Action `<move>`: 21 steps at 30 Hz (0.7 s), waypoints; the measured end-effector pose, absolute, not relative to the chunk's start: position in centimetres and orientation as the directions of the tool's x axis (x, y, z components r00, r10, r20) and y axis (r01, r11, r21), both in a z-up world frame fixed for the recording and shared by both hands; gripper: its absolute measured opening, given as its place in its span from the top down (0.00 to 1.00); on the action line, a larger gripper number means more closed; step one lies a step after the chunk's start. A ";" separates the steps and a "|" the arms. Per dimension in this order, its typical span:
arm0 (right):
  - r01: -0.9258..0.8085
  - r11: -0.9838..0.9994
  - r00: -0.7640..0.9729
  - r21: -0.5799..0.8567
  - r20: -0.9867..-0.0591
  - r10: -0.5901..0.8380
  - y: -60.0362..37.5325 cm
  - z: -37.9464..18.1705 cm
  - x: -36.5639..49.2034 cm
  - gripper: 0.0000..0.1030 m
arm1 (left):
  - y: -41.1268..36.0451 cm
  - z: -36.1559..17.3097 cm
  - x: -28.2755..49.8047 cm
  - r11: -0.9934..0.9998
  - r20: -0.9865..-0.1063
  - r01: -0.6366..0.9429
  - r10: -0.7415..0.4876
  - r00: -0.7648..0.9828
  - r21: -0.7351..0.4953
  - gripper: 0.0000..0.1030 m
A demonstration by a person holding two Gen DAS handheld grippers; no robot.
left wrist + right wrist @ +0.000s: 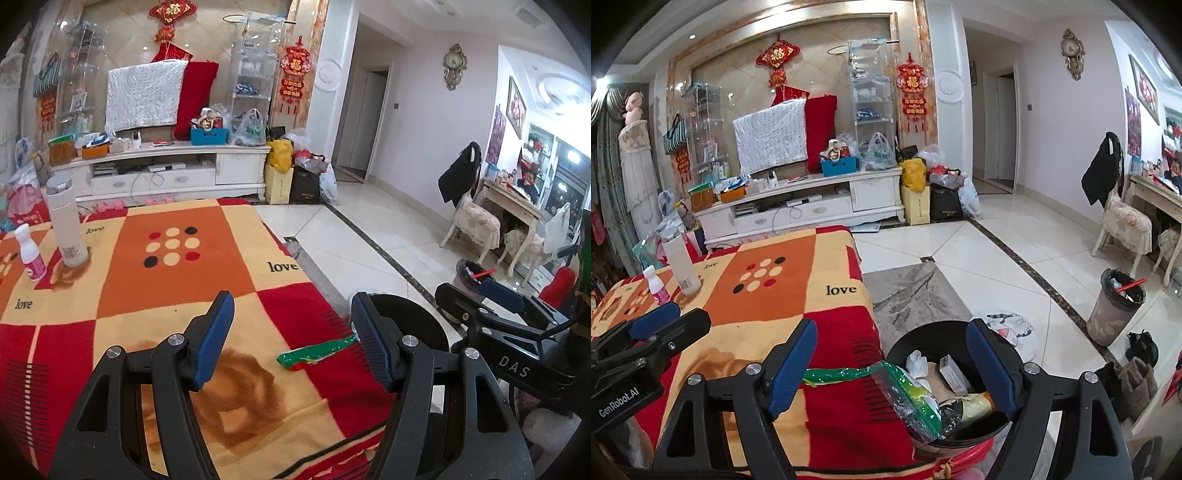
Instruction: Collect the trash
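A green and clear plastic wrapper (846, 373) lies over the edge of the cloth-covered table (798, 295), its clear end hanging into a black bin (925, 332). The bin holds a crumpled tissue, a small box and a yellowish packet. My right gripper (893, 332) hovers open above the bin and table edge, with nothing pressed between its blue pads. My left gripper (291, 306) is open over the table. The wrapper (314, 352) lies below it on the cloth, and its far end passes behind the right finger (373, 343). Each gripper shows at the side of the other's view.
A tall white flask (68, 229) and a small pink-and-white bottle (31, 254) stand at the table's far left. On the tiled floor to the right are a second bin (1115, 306), shoes and chairs (1123, 221). A TV cabinet (812, 210) lines the back wall.
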State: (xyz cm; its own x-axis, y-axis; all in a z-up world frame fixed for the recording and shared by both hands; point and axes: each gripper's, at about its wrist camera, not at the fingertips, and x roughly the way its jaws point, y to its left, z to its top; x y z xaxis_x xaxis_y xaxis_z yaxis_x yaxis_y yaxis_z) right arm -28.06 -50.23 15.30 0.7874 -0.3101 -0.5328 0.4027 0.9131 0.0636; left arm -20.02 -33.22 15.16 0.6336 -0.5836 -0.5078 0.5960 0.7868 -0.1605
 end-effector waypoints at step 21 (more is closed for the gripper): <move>0.405 0.912 0.790 0.065 -0.527 -0.313 -50.4 15.4 -28.3 0.21 | -33.6 14.8 -19.8 0.784 -0.516 0.603 -0.582 0.628 -0.151 0.37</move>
